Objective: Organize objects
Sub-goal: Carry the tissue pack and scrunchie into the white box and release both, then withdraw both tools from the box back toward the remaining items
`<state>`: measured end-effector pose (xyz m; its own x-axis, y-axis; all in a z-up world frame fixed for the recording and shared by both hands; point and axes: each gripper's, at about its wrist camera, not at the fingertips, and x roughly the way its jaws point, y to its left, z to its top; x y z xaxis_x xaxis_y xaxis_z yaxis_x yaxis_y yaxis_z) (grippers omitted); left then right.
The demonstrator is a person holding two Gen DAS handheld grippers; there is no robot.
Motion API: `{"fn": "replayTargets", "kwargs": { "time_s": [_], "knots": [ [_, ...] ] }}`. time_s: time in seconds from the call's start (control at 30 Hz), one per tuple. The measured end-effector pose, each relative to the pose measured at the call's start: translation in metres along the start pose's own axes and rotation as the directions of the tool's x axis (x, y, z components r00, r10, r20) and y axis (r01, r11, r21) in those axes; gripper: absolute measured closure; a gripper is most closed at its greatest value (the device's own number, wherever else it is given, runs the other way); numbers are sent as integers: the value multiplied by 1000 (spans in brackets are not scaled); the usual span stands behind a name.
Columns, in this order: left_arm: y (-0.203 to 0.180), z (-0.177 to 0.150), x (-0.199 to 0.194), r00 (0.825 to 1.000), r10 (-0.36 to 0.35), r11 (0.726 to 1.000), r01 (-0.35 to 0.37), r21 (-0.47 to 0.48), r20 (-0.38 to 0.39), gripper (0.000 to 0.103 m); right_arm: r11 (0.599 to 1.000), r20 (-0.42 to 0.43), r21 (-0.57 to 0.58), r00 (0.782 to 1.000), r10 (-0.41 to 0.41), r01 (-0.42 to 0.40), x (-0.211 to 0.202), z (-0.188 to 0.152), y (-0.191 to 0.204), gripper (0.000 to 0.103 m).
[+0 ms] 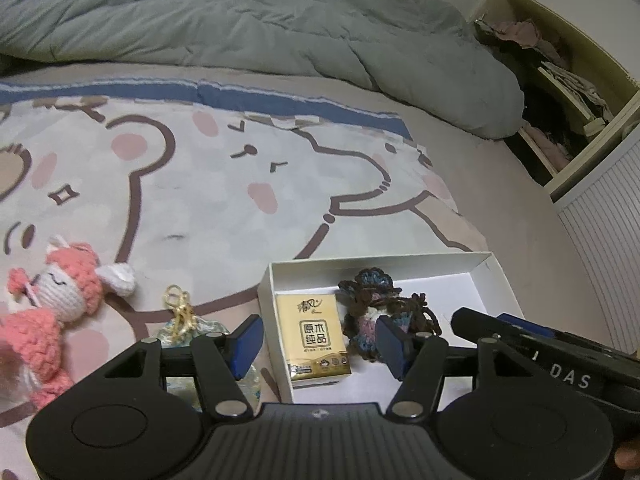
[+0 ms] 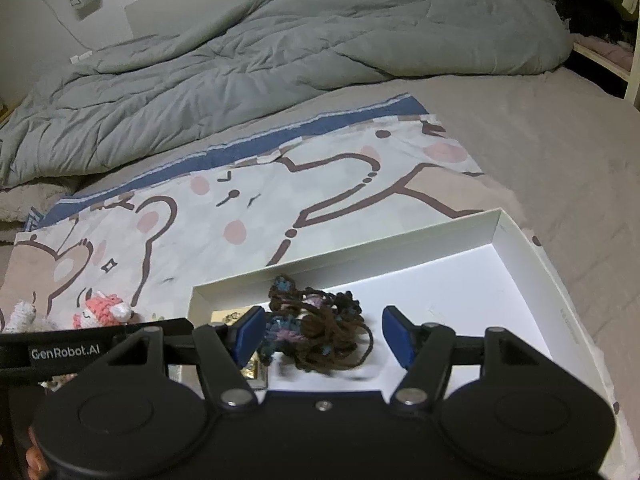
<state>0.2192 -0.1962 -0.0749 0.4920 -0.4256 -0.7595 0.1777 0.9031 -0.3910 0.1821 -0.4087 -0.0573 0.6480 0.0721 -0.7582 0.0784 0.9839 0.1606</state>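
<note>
A shallow white box (image 1: 384, 261) lies on the bed. Inside it are a yellow tissue pack (image 1: 316, 340) and a brown and blue crocheted piece (image 1: 384, 308). My left gripper (image 1: 318, 336) hangs open over the tissue pack, its pads clear of both sides. My right gripper (image 2: 324, 334) is open around the crocheted piece (image 2: 320, 328), which rests on the box floor (image 2: 460, 280); the pads do not press it. Left of the box lie a pink crocheted doll (image 1: 60, 300) and a small pouch with a gold clasp (image 1: 180, 316).
A grey-green duvet (image 1: 240, 20) is bunched along the far side of the bed. The cartoon bear sheet (image 1: 200, 184) spreads beyond the box. An open shelf with clothes (image 1: 560, 92) and a white ribbed panel (image 1: 608, 208) stand to the right.
</note>
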Motion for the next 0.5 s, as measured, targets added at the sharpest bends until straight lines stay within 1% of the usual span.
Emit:
{"fn": "replayTargets", "kwargs": {
  "time_s": [0.33, 0.43, 0.5],
  "knots": [
    [-4, 0, -39, 997, 47, 998, -50, 48, 60, 40, 1000, 64, -15, 998, 2, -1, -37, -2, 9, 33],
    [-4, -3, -52, 995, 63, 996, -67, 61, 76, 39, 1000, 84, -18, 996, 0, 1, -50, -3, 10, 32],
    [-5, -5, -60, 994, 69, 995, -75, 72, 85, 36, 1000, 96, -21, 995, -2, 4, -59, -4, 11, 31]
  ]
}}
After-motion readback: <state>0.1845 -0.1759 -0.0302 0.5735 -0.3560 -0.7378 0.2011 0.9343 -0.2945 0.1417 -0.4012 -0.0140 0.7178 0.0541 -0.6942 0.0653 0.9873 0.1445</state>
